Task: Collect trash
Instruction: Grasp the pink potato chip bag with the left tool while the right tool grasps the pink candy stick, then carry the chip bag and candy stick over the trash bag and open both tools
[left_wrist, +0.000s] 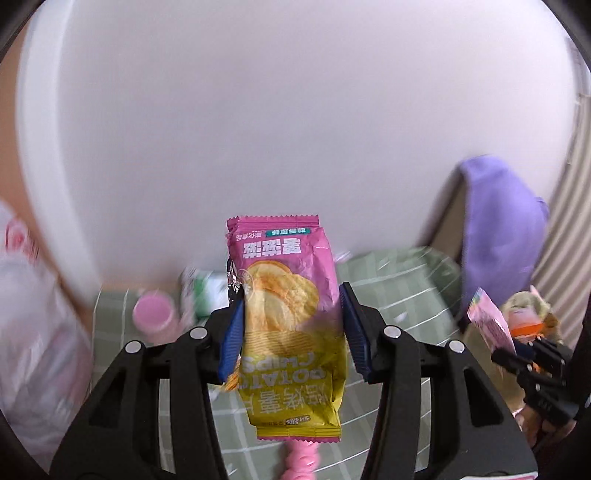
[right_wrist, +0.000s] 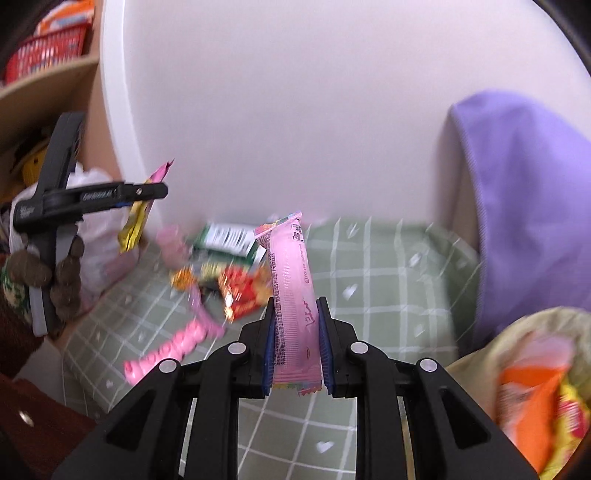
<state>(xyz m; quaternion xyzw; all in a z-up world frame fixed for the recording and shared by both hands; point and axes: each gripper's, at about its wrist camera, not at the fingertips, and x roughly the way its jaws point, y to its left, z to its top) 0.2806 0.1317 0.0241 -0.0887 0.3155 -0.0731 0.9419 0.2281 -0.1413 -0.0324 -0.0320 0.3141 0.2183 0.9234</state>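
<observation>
Left gripper (left_wrist: 291, 328): we clamp the crinkled pink-and-yellow foil potato chip bag (left_wrist: 288, 306) between part-closed jaws, its ends sticking out ahead of and behind the pads.
Right gripper (right_wrist: 296, 343): our narrow jaws pinch the slim pink plastic snack wrapper (right_wrist: 293, 295), most of it rising ahead of the pads.
Remaining trash: loose wrappers (right_wrist: 236, 284) lie ahead of the right jaws on the green checked cloth (right_wrist: 388, 295).
Step, as we judge: carry the 2 pieces off.
Care: we keep both grips firm, since thin film slips easily.
</observation>
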